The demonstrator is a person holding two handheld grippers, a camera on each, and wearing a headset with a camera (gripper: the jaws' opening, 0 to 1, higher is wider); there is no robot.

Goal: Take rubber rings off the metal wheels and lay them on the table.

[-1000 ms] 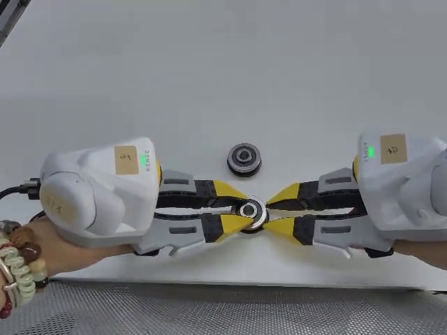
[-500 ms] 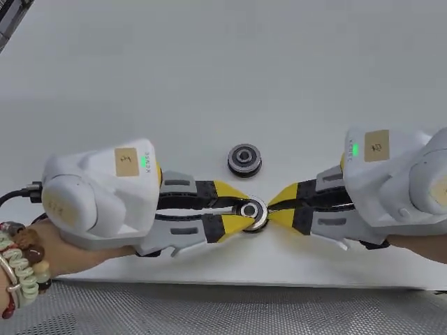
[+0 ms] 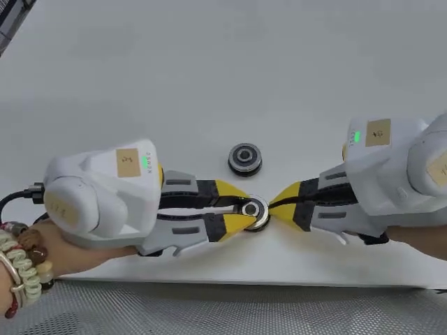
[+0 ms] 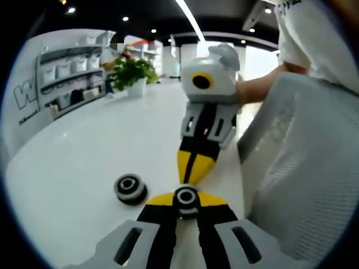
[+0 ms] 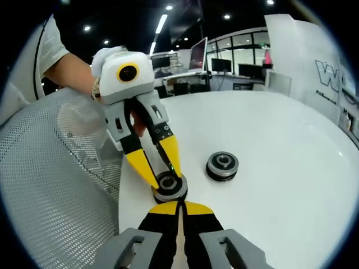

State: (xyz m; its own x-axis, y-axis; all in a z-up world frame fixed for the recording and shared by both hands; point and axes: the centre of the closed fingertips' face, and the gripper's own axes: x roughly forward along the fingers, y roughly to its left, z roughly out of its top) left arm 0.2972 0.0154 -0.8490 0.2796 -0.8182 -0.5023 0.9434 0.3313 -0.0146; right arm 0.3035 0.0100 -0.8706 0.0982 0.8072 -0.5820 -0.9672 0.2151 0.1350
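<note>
A metal wheel (image 3: 254, 208) with a black rubber ring sits just above the white table near its front edge. My left gripper (image 3: 246, 213) comes in from the left, shut on this wheel, with one yellow jaw on each side (image 4: 186, 197). My right gripper (image 3: 272, 207) comes in from the right with its jaws together, pinching the rubber ring at the wheel's rim (image 5: 170, 186). In the right gripper view its tips (image 5: 180, 204) meet right at the ring's edge. A second wheel (image 3: 244, 158) with its ring on lies flat farther back.
The white table (image 3: 209, 70) stretches far back with open room. Its front edge runs just below the grippers, over a grey perforated surface (image 3: 209, 310). A black cable (image 3: 17, 190) trails from the left gripper. A person's wrist wears beaded bracelets (image 3: 21, 269).
My right gripper has rolled and risen at its body, and its jaws went from spread to together at the wheel's rim. The left gripper and both wheels stayed put.
</note>
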